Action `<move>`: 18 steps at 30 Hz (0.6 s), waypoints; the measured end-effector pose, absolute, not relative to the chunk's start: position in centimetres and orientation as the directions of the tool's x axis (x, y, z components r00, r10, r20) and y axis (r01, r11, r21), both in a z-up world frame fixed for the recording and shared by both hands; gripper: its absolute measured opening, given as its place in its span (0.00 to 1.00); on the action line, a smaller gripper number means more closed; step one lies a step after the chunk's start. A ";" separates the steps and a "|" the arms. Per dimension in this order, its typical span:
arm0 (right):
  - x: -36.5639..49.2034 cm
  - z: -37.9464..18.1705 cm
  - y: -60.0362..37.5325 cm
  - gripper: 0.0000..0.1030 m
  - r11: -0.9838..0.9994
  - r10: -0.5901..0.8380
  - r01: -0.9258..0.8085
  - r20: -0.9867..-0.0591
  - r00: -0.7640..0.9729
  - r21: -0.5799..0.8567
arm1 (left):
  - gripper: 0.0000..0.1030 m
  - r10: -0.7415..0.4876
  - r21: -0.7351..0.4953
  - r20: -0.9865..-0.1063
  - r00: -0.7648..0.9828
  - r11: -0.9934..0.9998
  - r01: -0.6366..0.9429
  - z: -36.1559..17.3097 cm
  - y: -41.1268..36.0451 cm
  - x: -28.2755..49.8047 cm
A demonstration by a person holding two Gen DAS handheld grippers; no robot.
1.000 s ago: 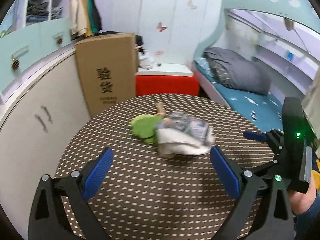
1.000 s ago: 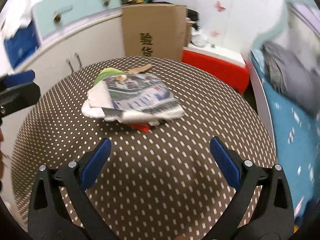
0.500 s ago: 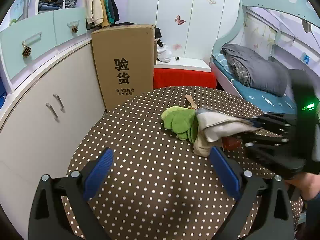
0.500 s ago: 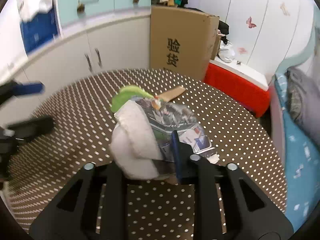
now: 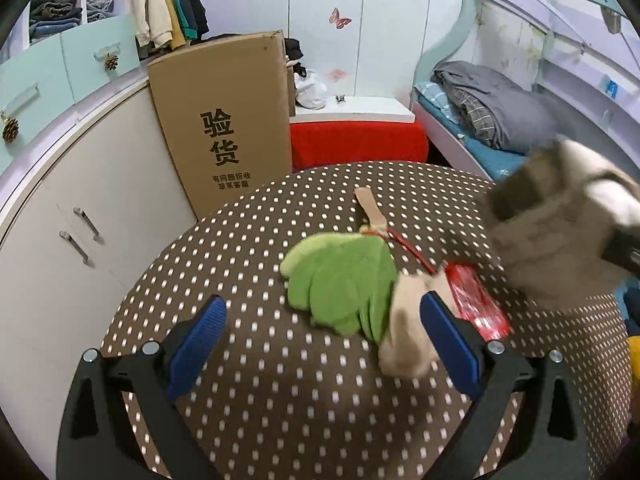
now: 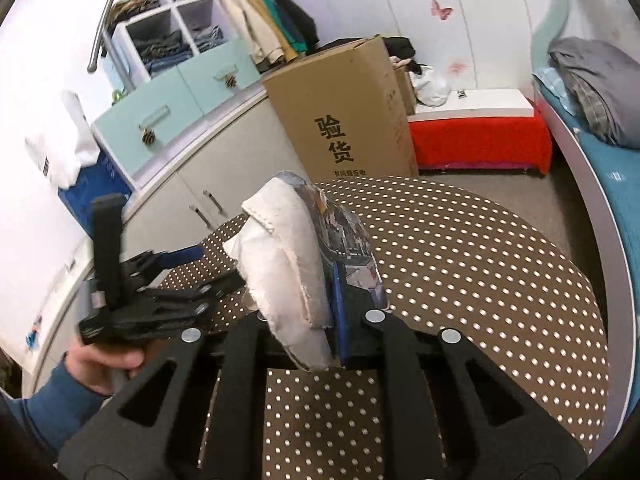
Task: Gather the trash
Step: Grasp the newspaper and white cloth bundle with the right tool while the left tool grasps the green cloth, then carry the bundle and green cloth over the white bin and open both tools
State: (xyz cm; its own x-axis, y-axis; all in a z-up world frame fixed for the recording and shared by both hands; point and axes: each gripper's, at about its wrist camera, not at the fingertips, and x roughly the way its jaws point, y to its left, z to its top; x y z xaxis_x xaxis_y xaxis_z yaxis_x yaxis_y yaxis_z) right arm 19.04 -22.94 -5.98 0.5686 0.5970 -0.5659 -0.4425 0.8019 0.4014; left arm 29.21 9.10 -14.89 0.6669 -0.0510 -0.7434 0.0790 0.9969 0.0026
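My right gripper (image 6: pixel 320 316) is shut on a folded wad of newspaper and white cloth (image 6: pixel 288 256) and holds it above the dotted brown round table (image 6: pixel 460 264). The wad shows blurred at the right of the left wrist view (image 5: pixel 560 220). My left gripper (image 5: pixel 324 340) is open and empty, low over the table, just in front of a green glove (image 5: pixel 344 280). A beige glove (image 5: pixel 408 328) lies by its right finger. A red wrapper (image 5: pixel 476 304) and a wooden stick (image 5: pixel 370 210) lie beside the gloves. The left gripper also shows in the right wrist view (image 6: pixel 176 276).
A tall cardboard box (image 5: pixel 228 120) stands behind the table against white cabinets (image 5: pixel 80 220). A red-covered low bench (image 5: pixel 356 140) is at the back. A bed with a grey blanket (image 5: pixel 492 108) is at the right.
My right gripper closed on the newspaper and cloth wad and lifted it off the table to the right. The beige glove and red wrapper are now uncovered. My left gripper stayed open.
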 end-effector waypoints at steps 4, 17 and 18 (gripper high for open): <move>18.6 -5.8 -24.1 0.10 0.808 0.590 -0.426 -0.564 0.578 0.408 | 0.92 -0.059 -0.010 -0.758 0.650 0.997 0.078 -15.1 8.7 31.7; 18.1 -5.8 -25.7 0.08 0.808 0.589 -0.406 -0.564 0.579 0.428 | 0.13 -0.181 -0.155 -0.810 0.558 0.983 0.093 -15.5 9.0 33.6; 17.9 -5.7 -25.9 0.08 0.808 0.589 -0.402 -0.561 0.582 0.431 | 0.13 -0.177 -0.155 -0.801 0.572 0.984 0.088 -15.0 9.1 33.2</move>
